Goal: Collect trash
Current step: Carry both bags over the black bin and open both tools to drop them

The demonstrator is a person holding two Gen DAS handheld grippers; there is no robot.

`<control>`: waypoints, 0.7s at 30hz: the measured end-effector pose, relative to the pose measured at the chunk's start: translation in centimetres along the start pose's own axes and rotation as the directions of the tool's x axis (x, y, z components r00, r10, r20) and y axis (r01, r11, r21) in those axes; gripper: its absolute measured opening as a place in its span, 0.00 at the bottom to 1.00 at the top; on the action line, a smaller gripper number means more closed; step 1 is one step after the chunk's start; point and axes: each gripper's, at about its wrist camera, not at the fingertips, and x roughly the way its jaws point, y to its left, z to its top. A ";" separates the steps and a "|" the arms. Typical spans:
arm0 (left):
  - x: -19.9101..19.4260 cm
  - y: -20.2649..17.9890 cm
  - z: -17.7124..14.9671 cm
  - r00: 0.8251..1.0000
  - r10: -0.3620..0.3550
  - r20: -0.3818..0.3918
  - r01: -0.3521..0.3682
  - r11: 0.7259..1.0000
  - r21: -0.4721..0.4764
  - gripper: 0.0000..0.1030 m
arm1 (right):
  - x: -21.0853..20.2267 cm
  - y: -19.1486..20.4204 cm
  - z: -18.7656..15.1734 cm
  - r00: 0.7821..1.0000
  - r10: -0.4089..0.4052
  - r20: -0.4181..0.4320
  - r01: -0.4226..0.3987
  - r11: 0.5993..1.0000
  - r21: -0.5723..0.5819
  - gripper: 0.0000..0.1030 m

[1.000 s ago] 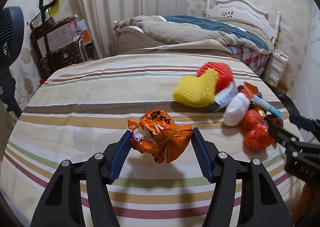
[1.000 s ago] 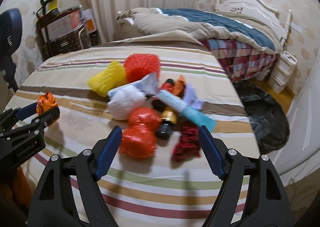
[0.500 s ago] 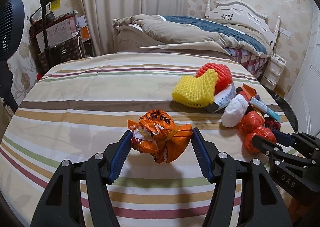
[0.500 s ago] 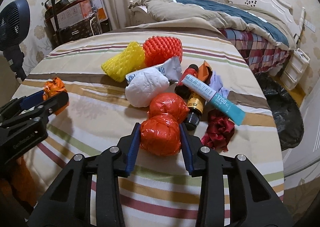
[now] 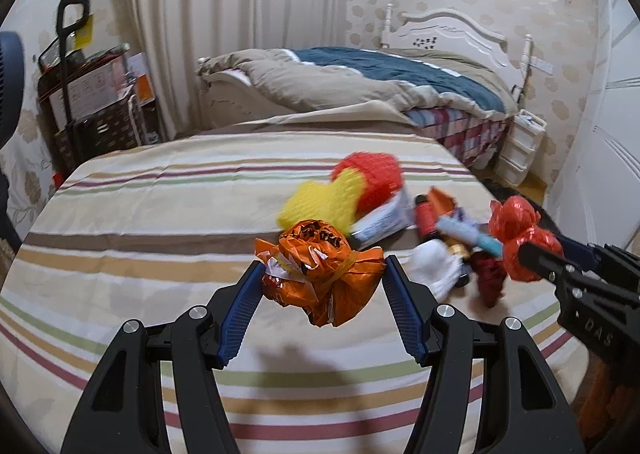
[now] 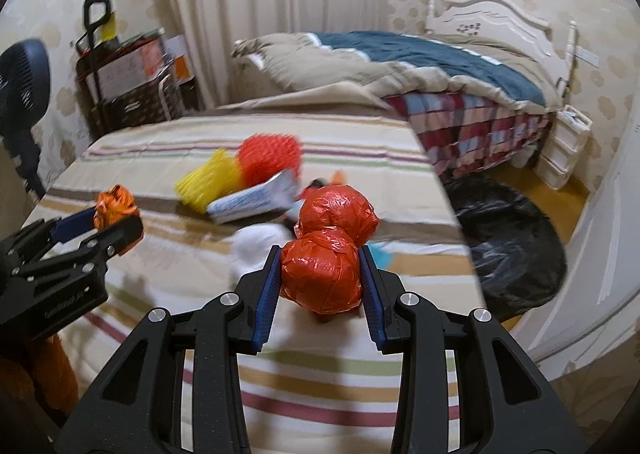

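Observation:
My left gripper (image 5: 322, 274) is shut on a crumpled orange wrapper bundle (image 5: 320, 274) and holds it above the striped bedspread (image 5: 160, 213). My right gripper (image 6: 320, 266) is shut on a red plastic bag (image 6: 324, 270) knotted into two lumps, lifted off the bed. In the left wrist view the right gripper (image 5: 552, 254) and its red bag (image 5: 520, 230) show at the right. The left gripper (image 6: 100, 221) with the orange bundle (image 6: 116, 205) appears at the left of the right wrist view. More trash lies on the bed: yellow foam net (image 6: 210, 179), red foam net (image 6: 268, 157), a white wad (image 5: 434, 270).
A black bin bag (image 6: 516, 238) lies open on the floor right of the bed. Beyond stand a second bed with a blue and tan quilt (image 5: 360, 81), white drawers (image 6: 564, 145), a trolley with boxes (image 5: 88, 109) and a fan (image 6: 24, 73) at the left.
The right gripper closed on the red bag and lifted it off the pile. Both grippers rose a little with their loads; the left kept its hold on the orange bundle.

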 end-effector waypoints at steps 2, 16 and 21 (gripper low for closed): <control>0.2 -1.1 0.5 1.000 -0.017 0.010 0.017 1.000 0.017 0.60 | -0.3 -1.4 0.4 1.000 -0.018 0.014 0.018 1.000 0.020 0.35; 4.5 -11.1 4.9 0.989 -0.150 0.018 0.147 0.984 0.103 0.60 | 2.1 -12.4 2.4 0.987 -0.158 0.035 0.152 0.979 0.136 0.35; 6.6 -15.2 6.2 0.983 -0.182 0.014 0.178 0.974 0.143 0.60 | 3.5 -16.0 2.7 0.982 -0.187 0.027 0.180 0.969 0.169 0.35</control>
